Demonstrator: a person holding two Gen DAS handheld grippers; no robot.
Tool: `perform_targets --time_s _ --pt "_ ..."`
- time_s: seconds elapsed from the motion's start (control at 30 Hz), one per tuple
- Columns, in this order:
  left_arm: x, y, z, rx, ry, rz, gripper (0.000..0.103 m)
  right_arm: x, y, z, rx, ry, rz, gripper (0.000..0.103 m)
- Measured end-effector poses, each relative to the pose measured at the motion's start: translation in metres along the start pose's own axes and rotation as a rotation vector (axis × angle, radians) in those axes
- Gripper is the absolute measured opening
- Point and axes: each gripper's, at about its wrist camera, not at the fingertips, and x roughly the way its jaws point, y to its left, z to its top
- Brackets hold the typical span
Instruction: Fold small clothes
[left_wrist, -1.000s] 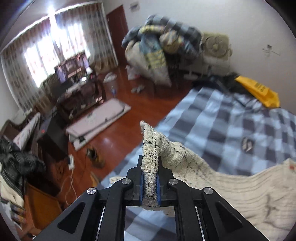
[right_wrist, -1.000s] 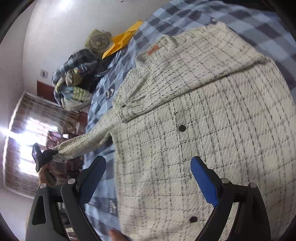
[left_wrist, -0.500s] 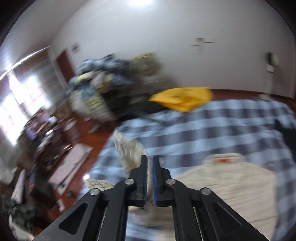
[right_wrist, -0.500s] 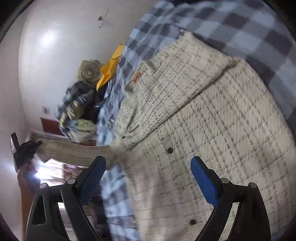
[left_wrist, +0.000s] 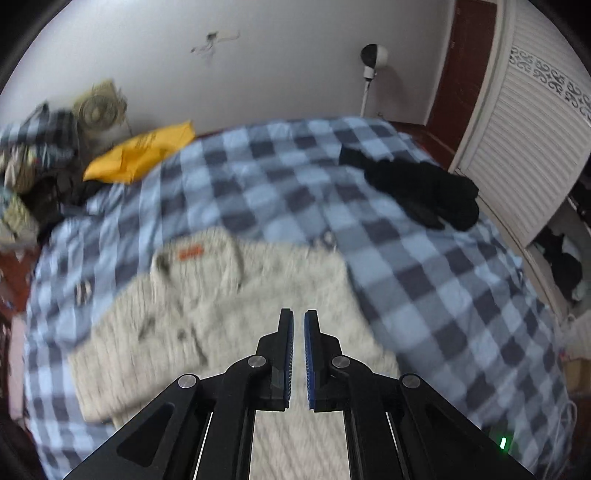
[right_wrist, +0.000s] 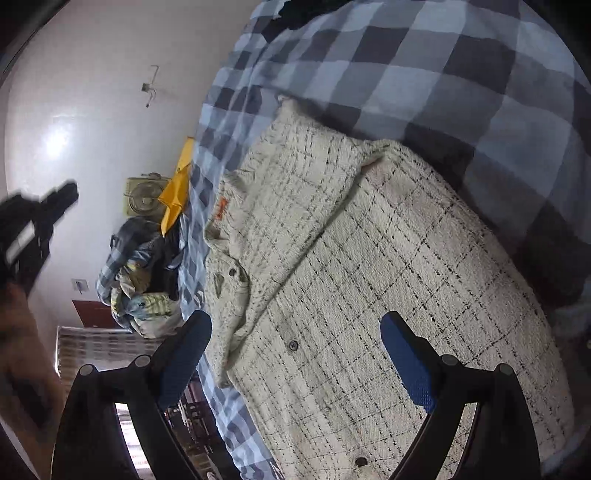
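Note:
A cream tweed jacket (left_wrist: 221, 306) with thin black checks and an orange collar label (left_wrist: 190, 252) lies flat on the blue checked bedspread (left_wrist: 295, 177). My left gripper (left_wrist: 298, 317) hovers over the jacket's middle, shut, with no cloth showing between its blue pads. In the right wrist view the same jacket (right_wrist: 369, 277) fills the middle, one sleeve folded across its upper part. My right gripper (right_wrist: 295, 354) stands wide open just above the jacket's buttoned front, holding nothing. The left gripper (right_wrist: 40, 218) appears blurred in the air at the far left, held by a hand.
A yellow bag (left_wrist: 142, 155) and a heap of clothes (left_wrist: 22, 166) sit beyond the bed's far left corner, by a fan (left_wrist: 98, 110). A black garment (left_wrist: 424, 192) lies at the bed's far right. A white louvred wardrobe door (left_wrist: 517, 110) stands to the right.
The left gripper swung from beyond the bed's left side to above the jacket. The sleeve it gripped is no longer in its jaws or stretched out. The right gripper shifted slightly and stayed open.

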Motion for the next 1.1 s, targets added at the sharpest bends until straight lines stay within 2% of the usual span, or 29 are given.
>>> perform_targets --time_s 0.07,0.1,0.17,0.23,0.33,0.43,0.47,0.53,0.57,0.63,0.7,0.77,0.83,0.87,0.9,0.93,0.97,1.0,1.07,1.1 --pt "-0.009 0.021 -0.046 -0.043 0.01 -0.109 0.005 0.007 0.009 -0.002 -0.066 0.022 0.002 0.091" --pt "-0.011 0.032 -0.074 -0.046 0.036 -0.126 0.005 0.009 0.011 -0.003 -0.098 0.033 0.005 0.091" --pt "-0.024 0.053 -0.128 -0.065 0.042 -0.087 0.005 0.011 0.018 -0.006 -0.172 0.054 0.005 0.091" --pt "-0.04 0.083 -0.174 -0.135 0.017 0.002 0.005 0.014 0.026 -0.011 -0.246 0.074 -0.009 0.091" --pt "-0.065 0.126 -0.217 -0.275 -0.042 0.075 0.005 0.022 0.028 -0.021 -0.297 0.087 -0.056 0.091" --pt "-0.082 0.164 -0.242 -0.402 -0.133 0.075 0.005 0.036 0.026 -0.031 -0.323 0.12 -0.064 0.091" --pt "-0.086 0.174 -0.248 -0.426 -0.141 0.082 0.005 0.042 0.025 -0.035 -0.327 0.147 -0.065 0.091" --pt "-0.085 0.186 -0.249 -0.393 -0.118 0.061 0.005 0.051 0.026 -0.04 -0.33 0.168 -0.084 0.091" --pt "-0.082 0.192 -0.249 -0.372 -0.095 0.011 0.005 0.056 0.028 -0.043 -0.335 0.179 -0.109 0.091" --pt "-0.078 0.204 -0.251 -0.407 -0.067 -0.074 0.005 0.067 0.043 -0.044 -0.343 0.21 -0.137 0.091" --pt "-0.076 0.221 -0.255 -0.493 -0.067 -0.169 0.005 0.084 0.072 -0.04 -0.366 0.241 -0.113 0.091" --pt "-0.077 0.233 -0.253 -0.532 -0.061 -0.221 0.007 0.109 0.106 -0.033 -0.406 0.274 -0.088 0.091" --pt "-0.083 0.246 -0.252 -0.565 -0.084 -0.222 0.015 0.137 0.128 -0.029 -0.417 0.301 -0.103 0.091" --pt "-0.09 0.255 -0.253 -0.613 -0.119 -0.186 0.035 0.154 0.138 -0.026 -0.41 0.315 -0.108 0.091" --pt "-0.095 0.263 -0.257 -0.656 -0.149 -0.164 0.082 0.173 0.144 -0.023 -0.393 0.33 -0.118 0.091" --pt "-0.099 0.271 -0.261 -0.695 -0.18 -0.156 0.103 0.184 0.146 -0.023 -0.376 0.335 -0.128 0.091" --pt "-0.103 0.277 -0.265 -0.731 -0.215 -0.168 0.103 0.199 0.147 -0.02 -0.347 0.335 -0.145 0.09" --pt "-0.105 0.284 -0.268 -0.76 -0.222 -0.2 0.103 0.21 0.144 -0.019 -0.319 0.333 -0.162 0.085" --pt "-0.104 0.296 -0.272 -0.825 -0.199 -0.241 0.103 0.232 0.139 -0.018 -0.266 0.342 -0.175 0.072" --pt "-0.104 0.301 -0.275 -0.857 -0.187 -0.236 0.103 0.239 0.138 -0.018 -0.255 0.344 -0.183 0.069"
